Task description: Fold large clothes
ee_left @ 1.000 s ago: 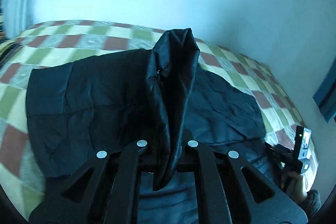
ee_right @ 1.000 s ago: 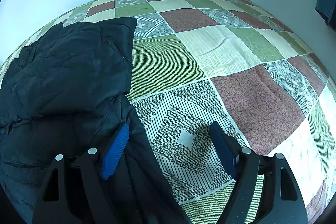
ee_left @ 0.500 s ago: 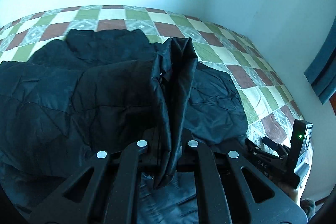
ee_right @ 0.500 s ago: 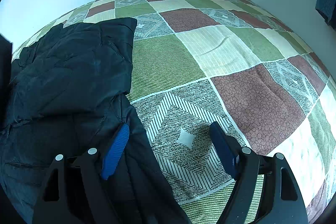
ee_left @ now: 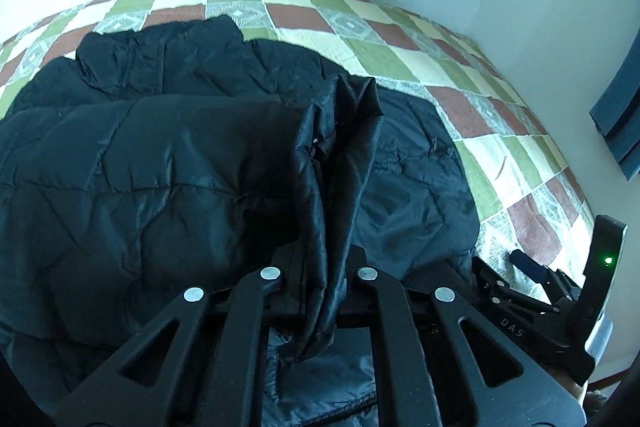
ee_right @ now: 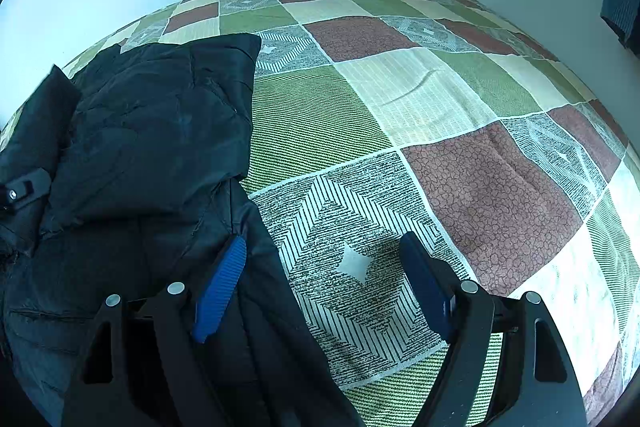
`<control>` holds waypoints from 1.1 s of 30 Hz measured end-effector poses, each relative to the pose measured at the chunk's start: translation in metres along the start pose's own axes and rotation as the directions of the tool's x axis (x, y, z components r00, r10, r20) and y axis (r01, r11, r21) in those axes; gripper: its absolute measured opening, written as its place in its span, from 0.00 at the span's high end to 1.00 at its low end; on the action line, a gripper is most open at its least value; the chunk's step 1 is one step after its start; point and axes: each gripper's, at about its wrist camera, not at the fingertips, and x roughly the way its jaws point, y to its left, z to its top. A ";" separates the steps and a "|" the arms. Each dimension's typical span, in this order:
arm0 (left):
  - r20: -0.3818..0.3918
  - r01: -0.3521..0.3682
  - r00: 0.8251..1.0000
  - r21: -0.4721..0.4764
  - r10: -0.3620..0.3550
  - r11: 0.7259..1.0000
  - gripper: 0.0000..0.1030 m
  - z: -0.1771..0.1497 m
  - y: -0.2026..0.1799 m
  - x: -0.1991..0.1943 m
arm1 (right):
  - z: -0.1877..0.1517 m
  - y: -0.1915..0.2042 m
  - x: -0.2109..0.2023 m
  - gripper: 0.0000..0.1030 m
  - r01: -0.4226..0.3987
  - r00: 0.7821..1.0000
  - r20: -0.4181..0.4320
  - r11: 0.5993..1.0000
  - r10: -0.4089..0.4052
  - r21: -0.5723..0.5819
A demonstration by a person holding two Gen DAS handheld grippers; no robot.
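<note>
- The black jacket (ee_left: 168, 163) lies spread on the patchwork bedspread (ee_right: 400, 99), toward its left side as the right wrist view shows it
- The left gripper (ee_left: 320, 259) is clamped tight on a gathered edge of the jacket, which stands up in a ridge between its jaws
- That gathered edge hangs over the jacket's body, so the step in hand looks like a fold of one side across the middle
- The right gripper (ee_right: 324, 275) hovers with jaws wide apart and nothing between them; its left blue pad (ee_right: 220, 287) sits over the jacket's near edge, the other over bare bedspread
- Next, I judge, the left gripper must lay the held edge flat on the jacket and let go
- The slippery padded cloth may slide back, so the right gripper could pin the lower layer
</note>
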 end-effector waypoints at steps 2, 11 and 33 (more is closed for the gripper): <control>-0.002 -0.001 1.000 -0.004 0.001 1.000 0.93 -0.001 0.000 0.002 | 0.000 0.000 0.000 0.25 0.000 1.000 0.000 1.000 0.000 0.000; -0.007 -0.027 1.000 0.018 0.028 0.999 0.92 -0.001 -0.004 0.009 | 0.000 0.000 -0.001 0.25 -0.001 1.000 0.001 1.000 0.001 0.001; 0.114 -0.339 0.926 -0.161 0.359 0.927 0.38 -0.031 0.170 -0.137 | 0.028 0.036 -0.058 0.25 -0.158 0.986 0.063 0.987 0.157 0.016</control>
